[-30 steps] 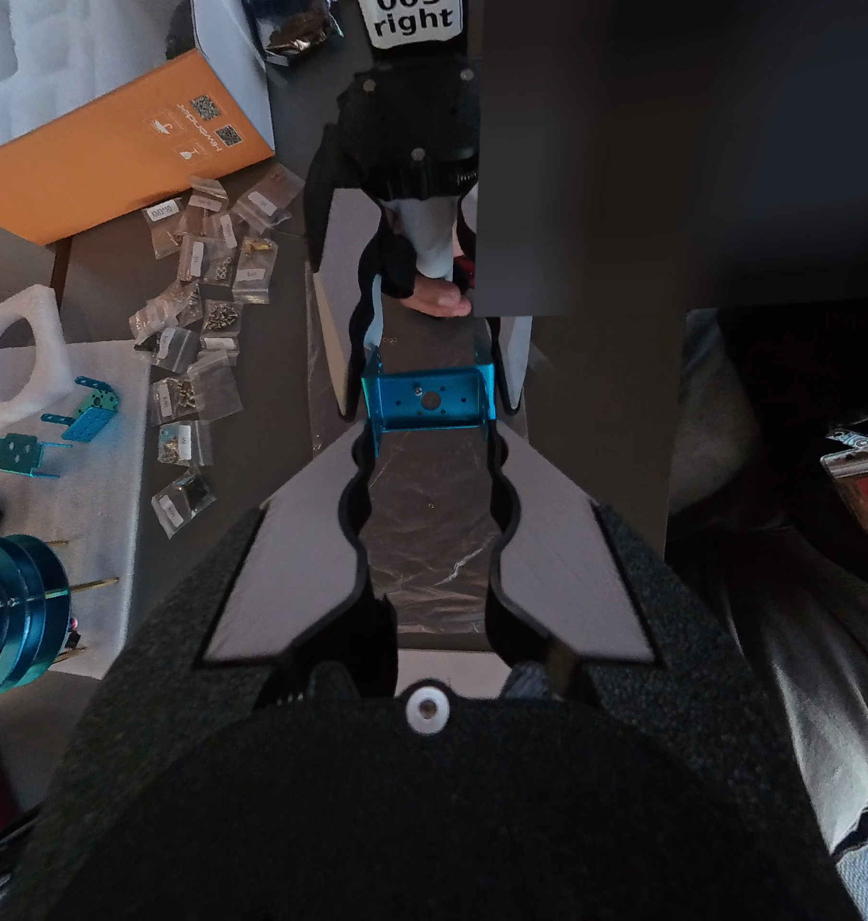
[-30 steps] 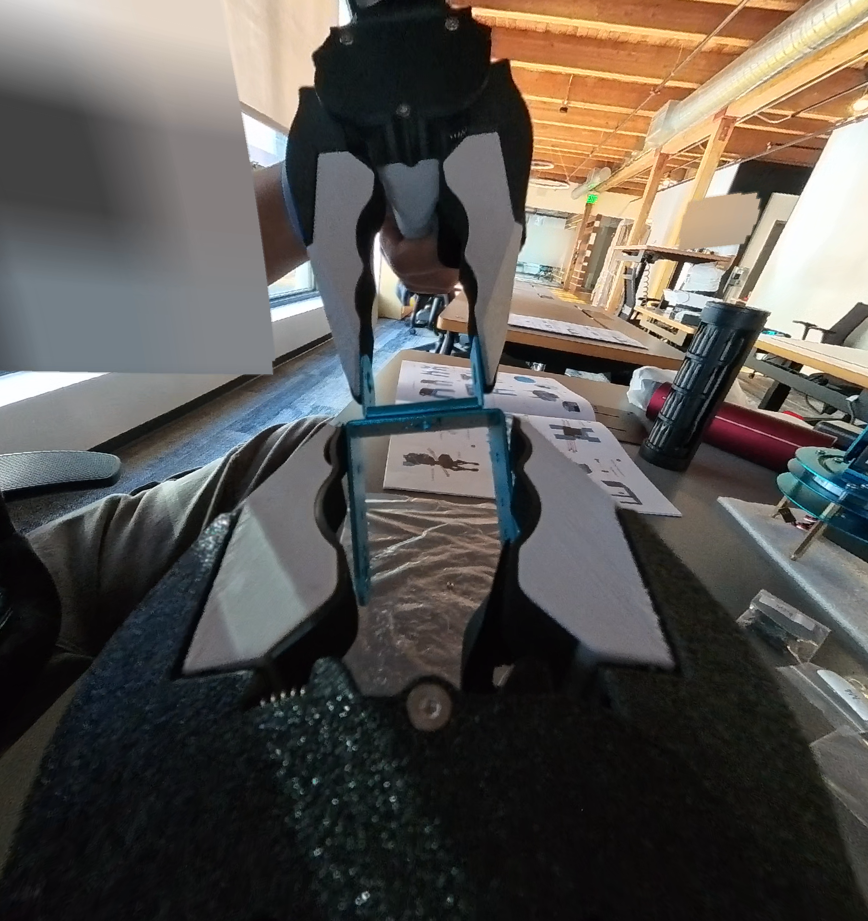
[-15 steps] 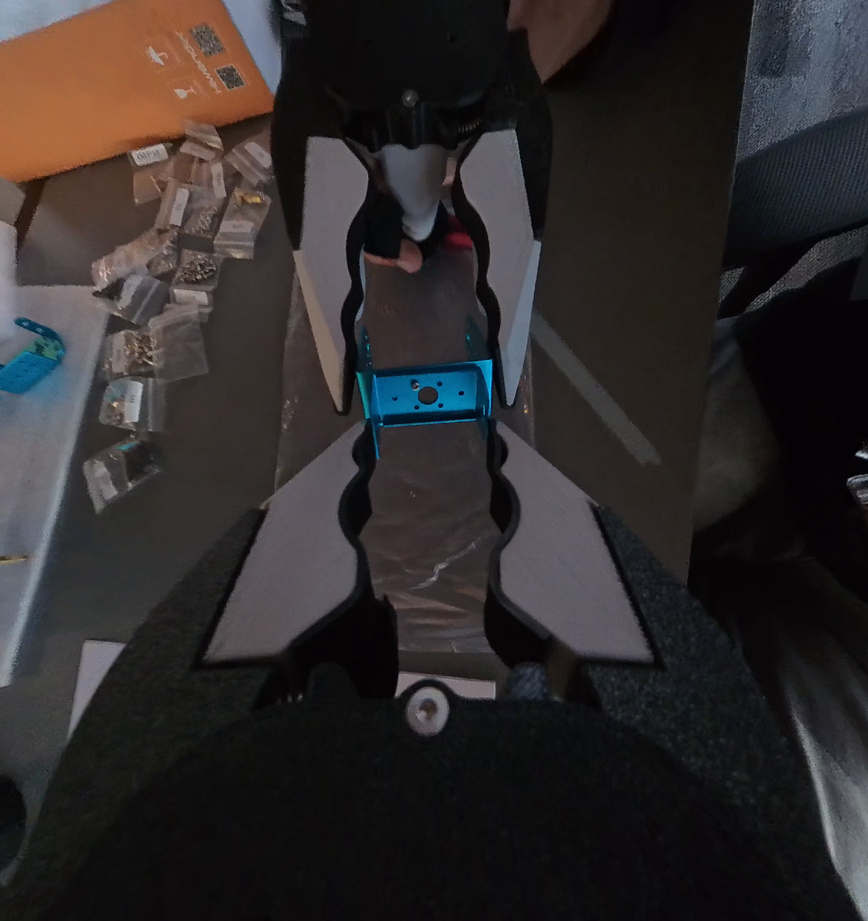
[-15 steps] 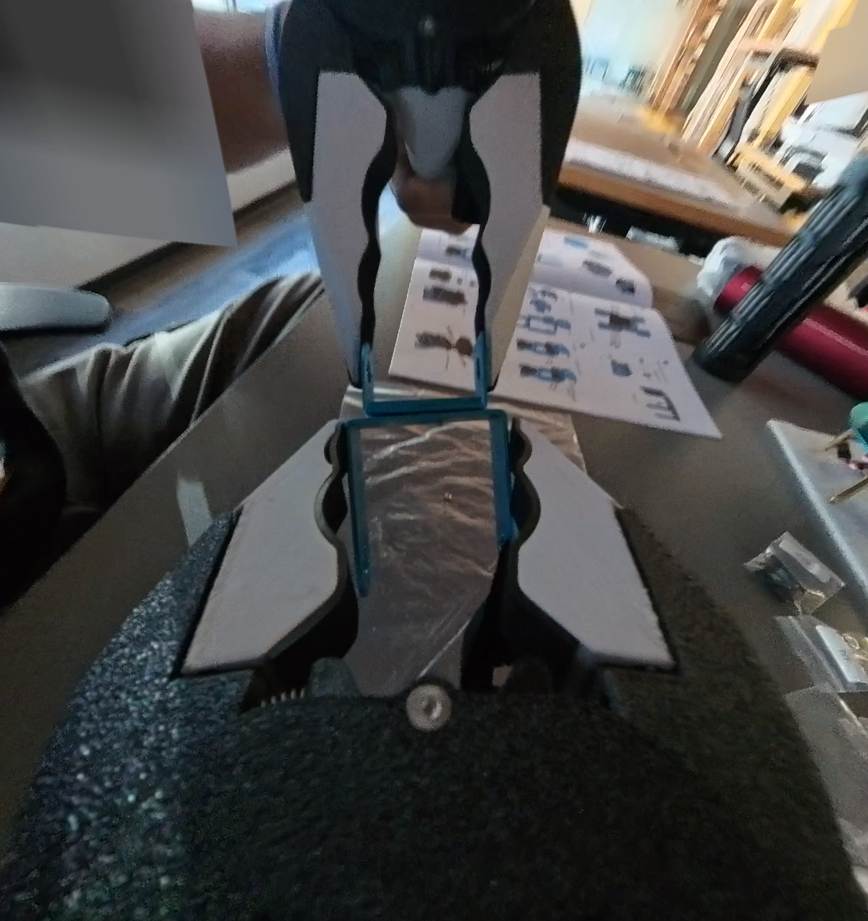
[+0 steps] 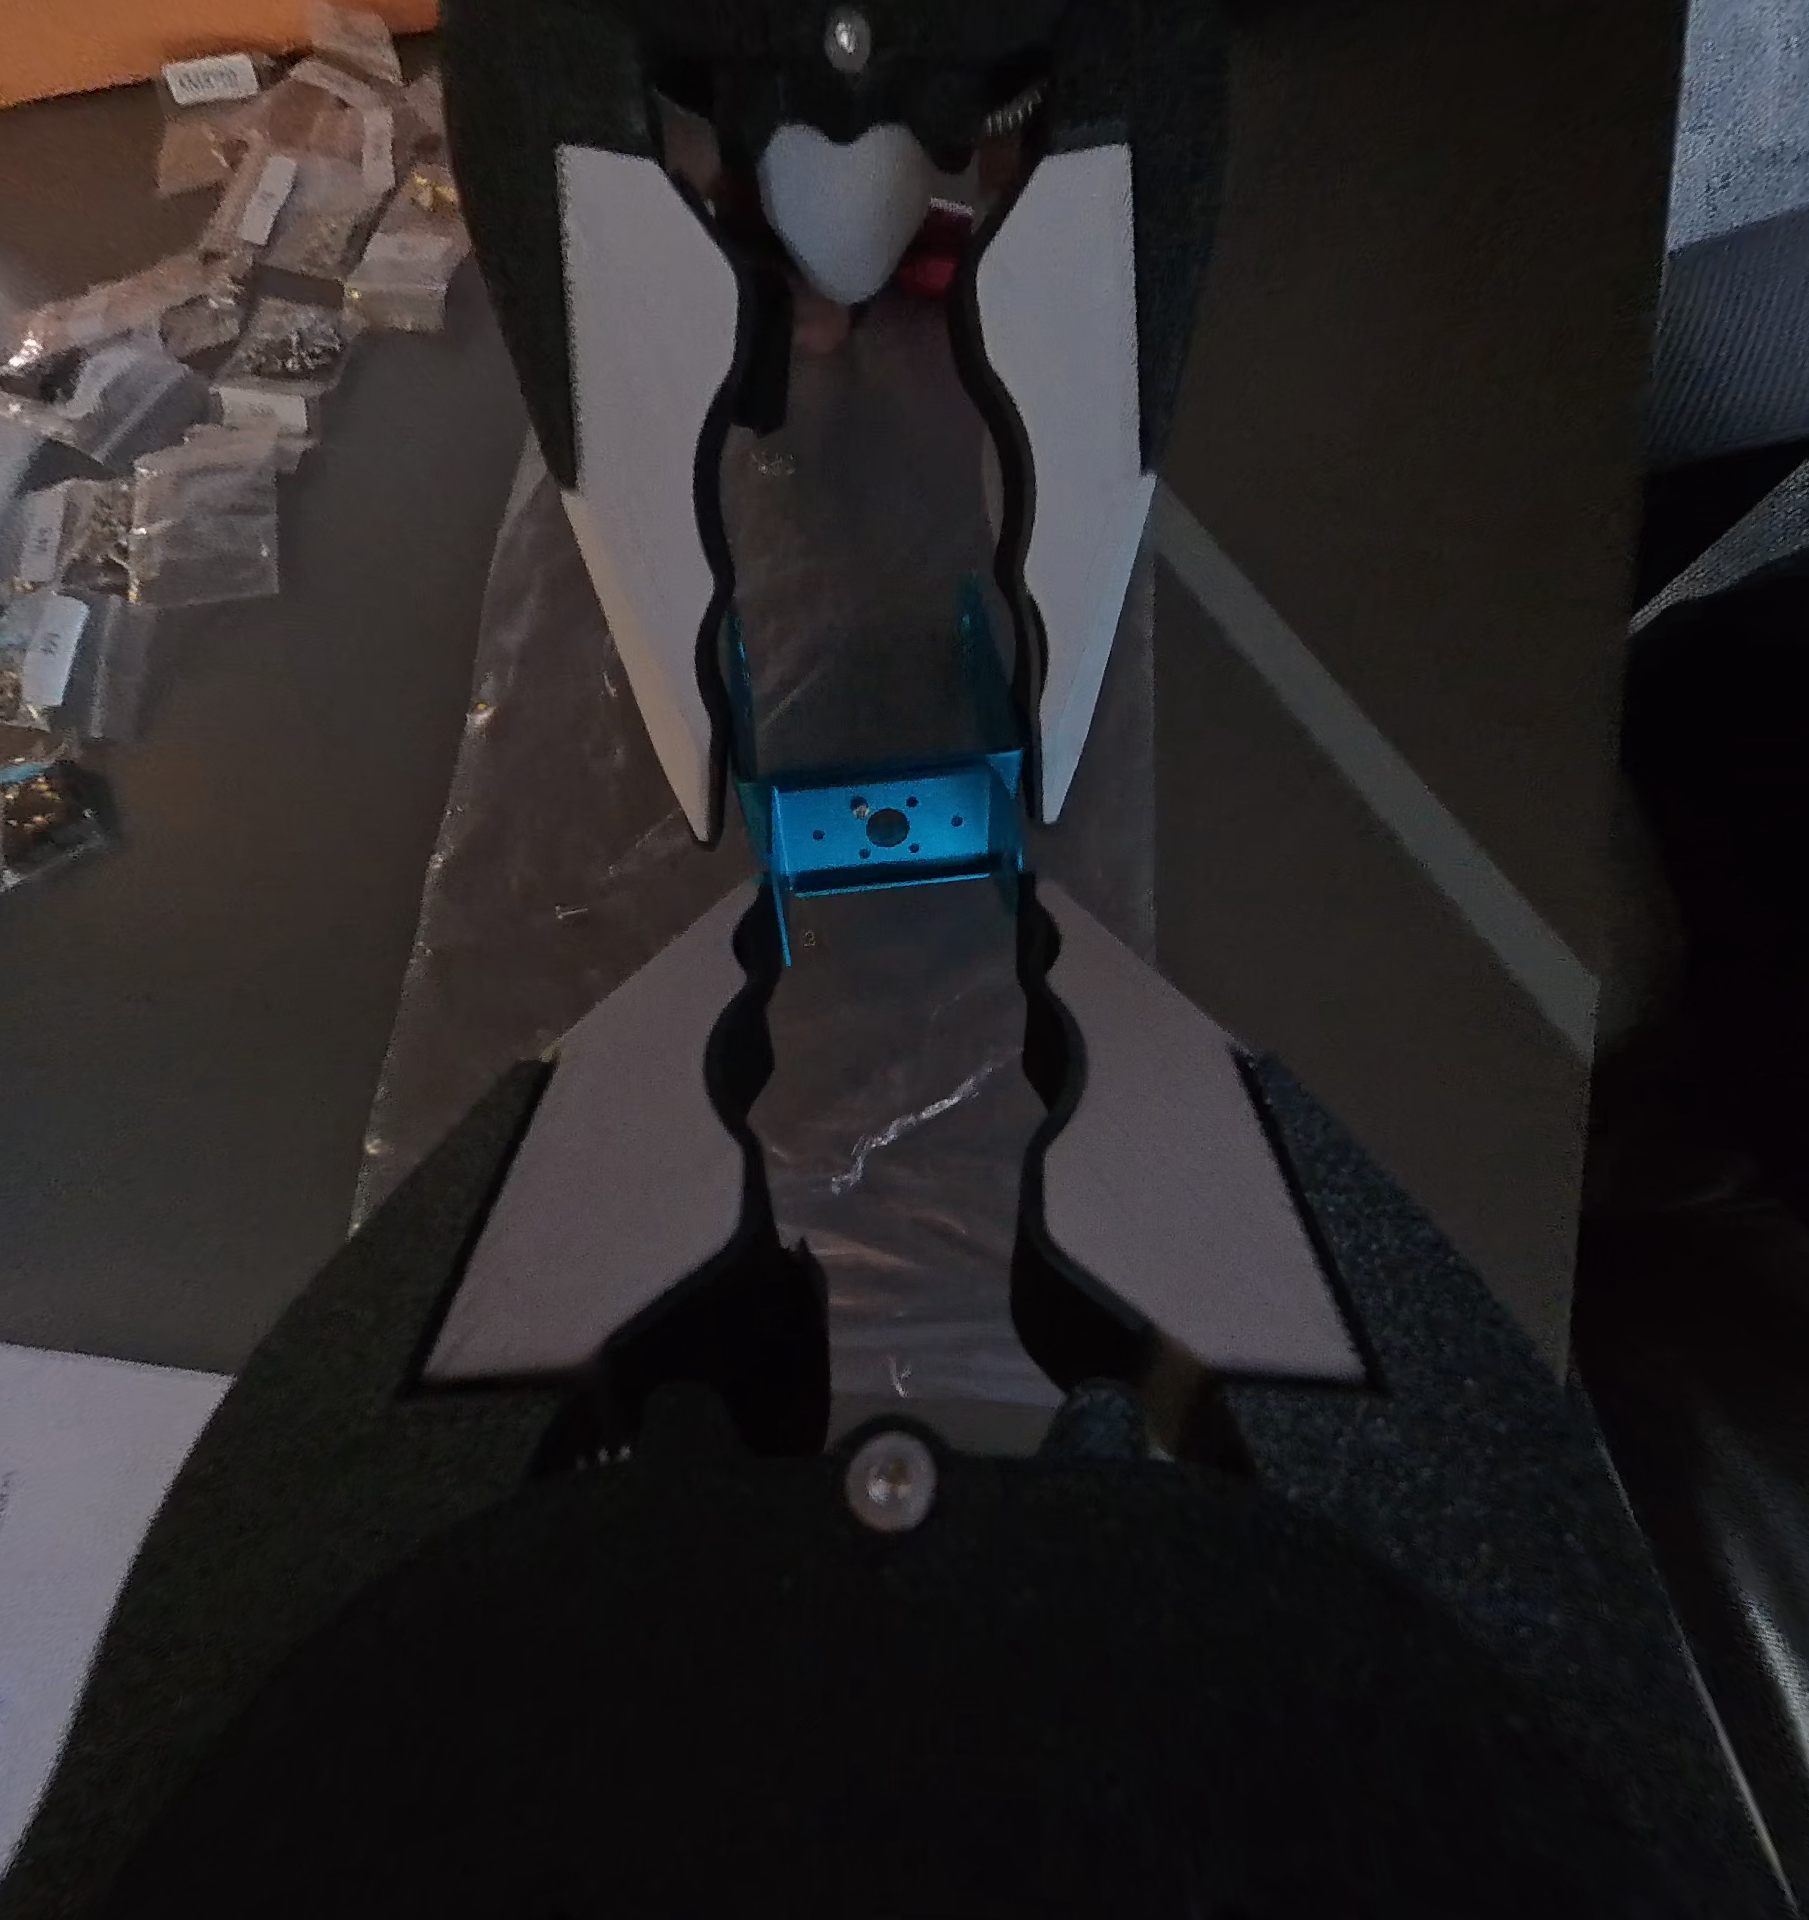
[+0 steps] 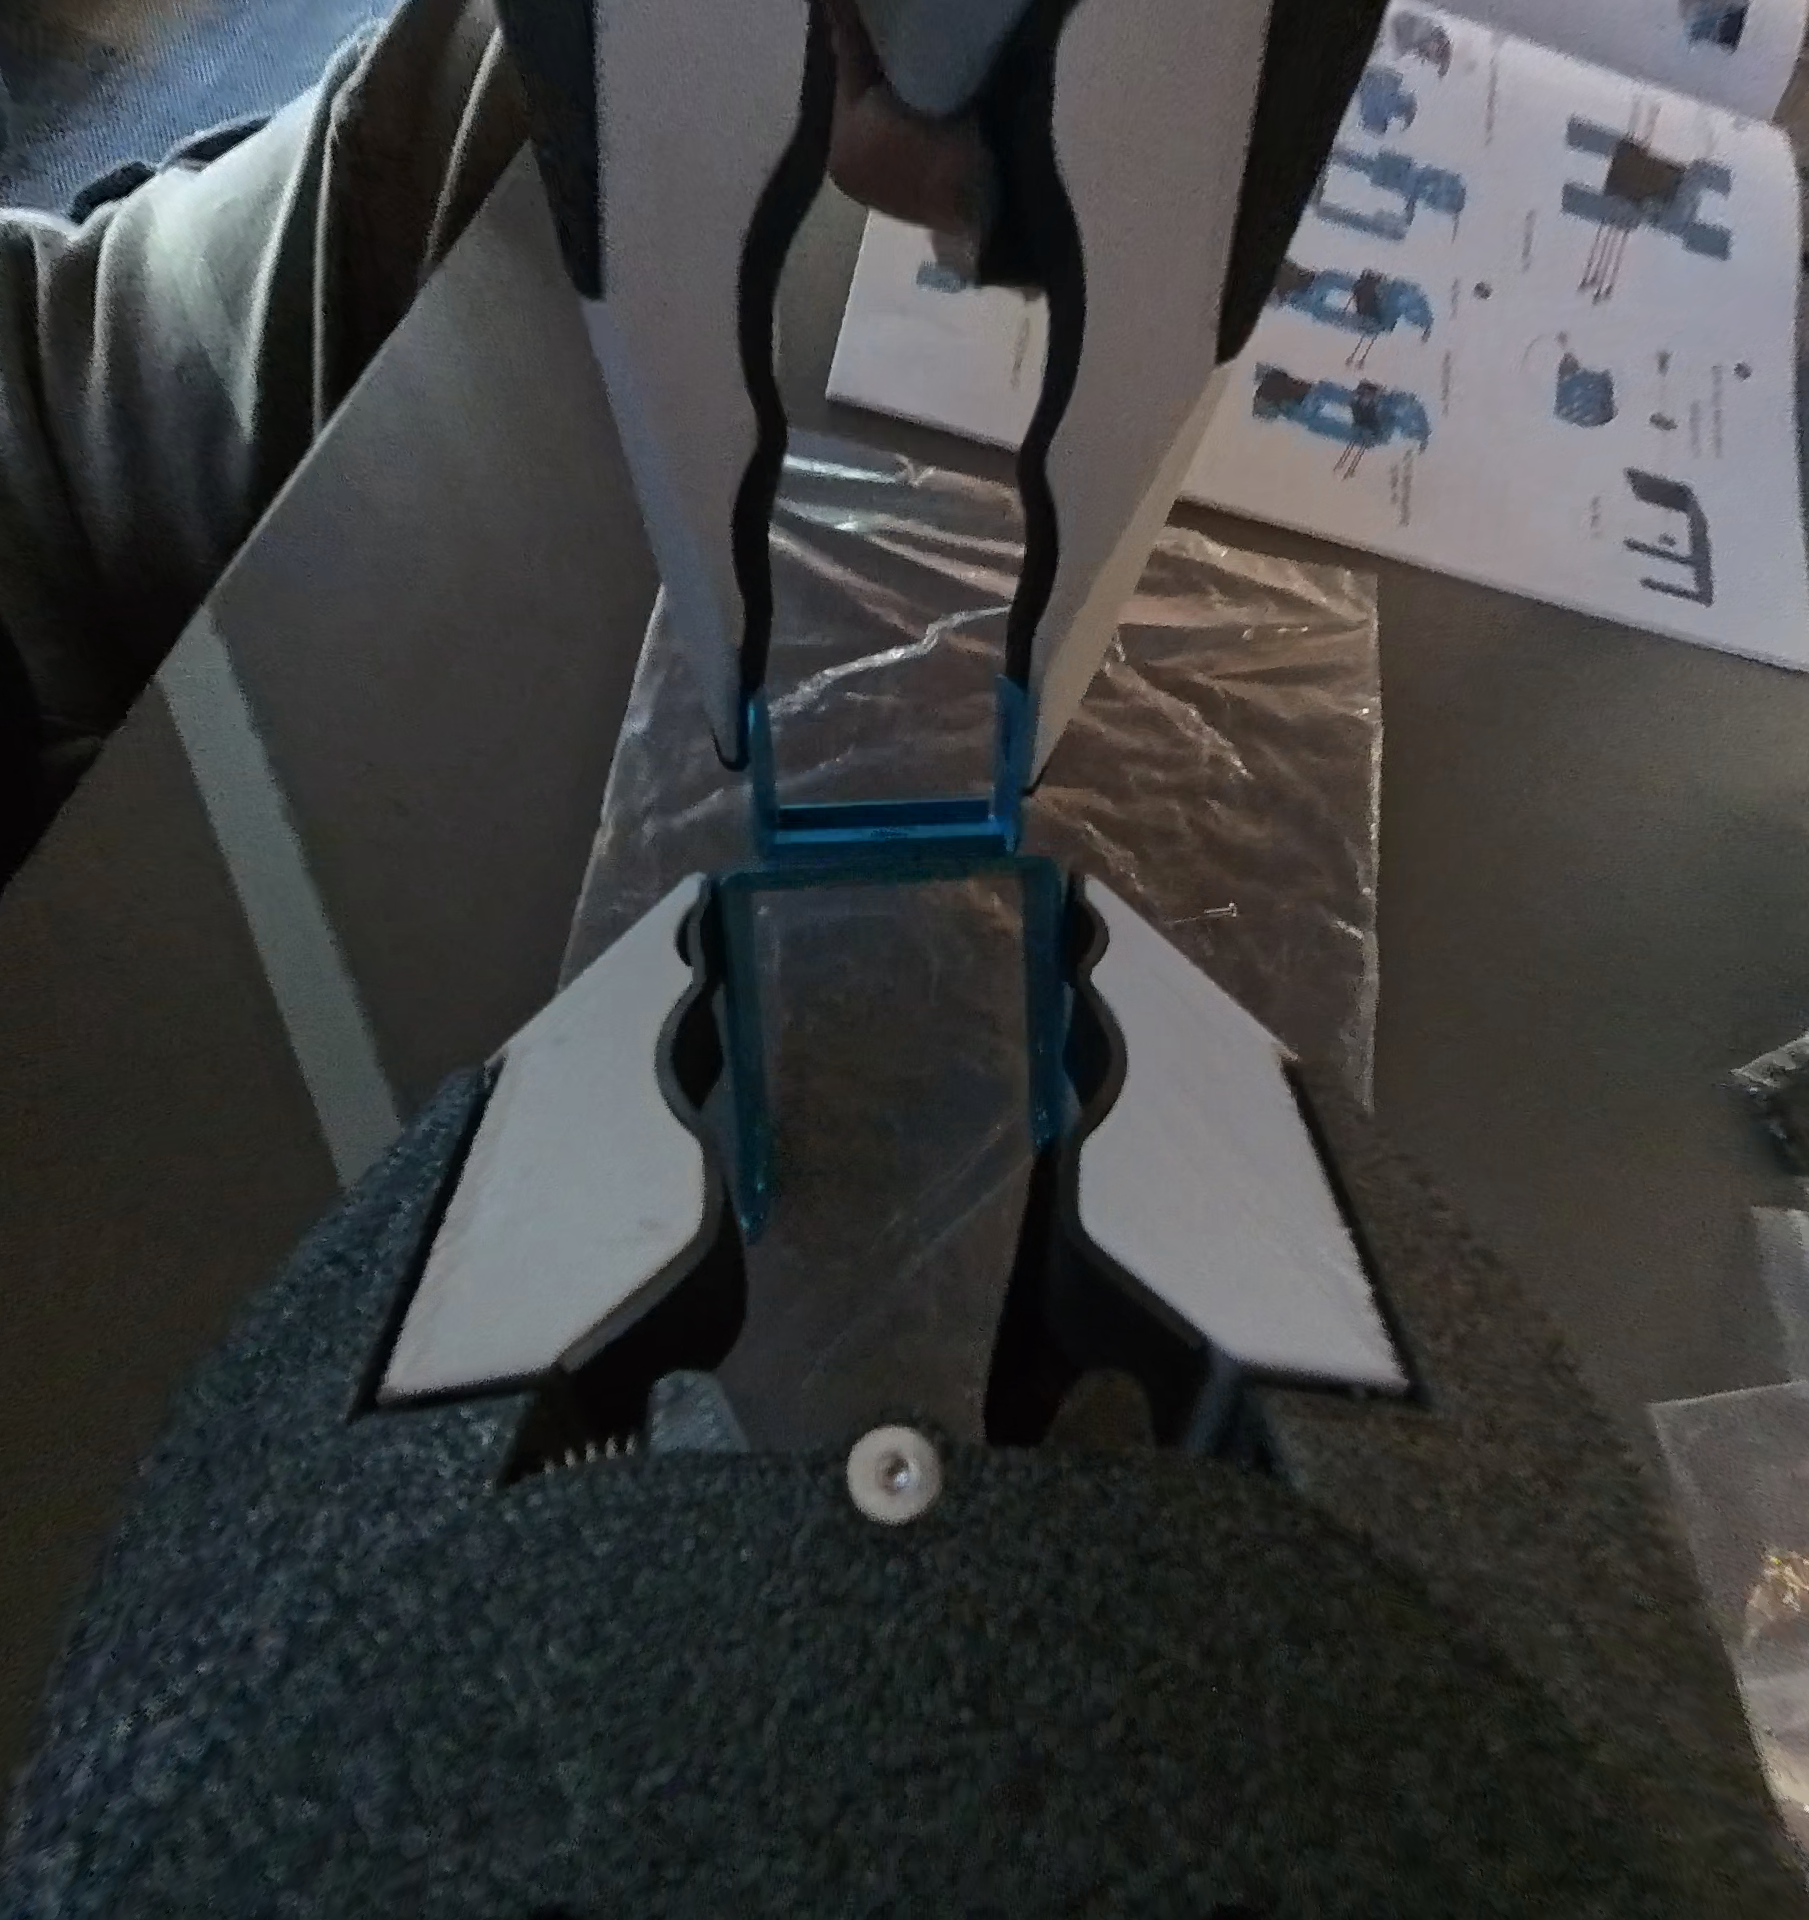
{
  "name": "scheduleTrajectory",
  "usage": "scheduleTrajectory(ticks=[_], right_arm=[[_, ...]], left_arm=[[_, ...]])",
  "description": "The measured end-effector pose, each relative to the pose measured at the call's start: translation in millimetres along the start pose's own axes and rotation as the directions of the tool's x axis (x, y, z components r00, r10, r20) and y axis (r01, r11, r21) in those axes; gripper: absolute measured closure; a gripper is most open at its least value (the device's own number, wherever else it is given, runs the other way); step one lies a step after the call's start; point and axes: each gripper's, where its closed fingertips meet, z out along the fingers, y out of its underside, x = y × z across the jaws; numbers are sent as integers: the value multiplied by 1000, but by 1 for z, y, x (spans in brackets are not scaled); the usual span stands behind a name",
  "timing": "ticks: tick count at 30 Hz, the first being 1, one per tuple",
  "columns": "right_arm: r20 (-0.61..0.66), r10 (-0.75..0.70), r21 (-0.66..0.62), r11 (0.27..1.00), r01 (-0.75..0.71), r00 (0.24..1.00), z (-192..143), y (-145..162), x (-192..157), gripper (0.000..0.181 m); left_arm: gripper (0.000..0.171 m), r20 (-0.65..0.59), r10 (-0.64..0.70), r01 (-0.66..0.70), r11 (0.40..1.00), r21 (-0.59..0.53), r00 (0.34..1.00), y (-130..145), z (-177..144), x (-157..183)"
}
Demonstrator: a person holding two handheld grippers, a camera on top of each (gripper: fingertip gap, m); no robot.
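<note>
While two blue brackets are held back to back — one in each gripper.
From the left wrist, the left gripper (image 5: 895, 914) is seen pinching a small blue U-bracket (image 5: 884, 831), its drilled web facing the camera, above a clear plastic bag (image 5: 879, 1122). From the right wrist, the right gripper (image 6: 889, 925) is clamped on a larger blue bracket (image 6: 889, 894) — legs pointing back toward the camera, webs apparently touching, above the grey table (image 6: 443, 582).

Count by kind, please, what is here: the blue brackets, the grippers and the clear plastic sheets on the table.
Blue brackets: 2, one in each gripper
Grippers: 2, left gripper and right gripper
Clear plastic sheet: 1
Total: 5
</note>
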Motion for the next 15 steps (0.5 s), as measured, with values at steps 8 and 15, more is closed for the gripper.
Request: scheduleTrajectory(ticks=[8,15], right_arm=[[63,32,-26,999,-30,998,6,10,-1,116],[88,44,-25,999,-42,995,7,11,-3,115]], left_arm=[[127,-12,-7,7,1000,-19,1000,14,14,-1],[126,-35,-12,10,998,-58,999,20,19,1]])
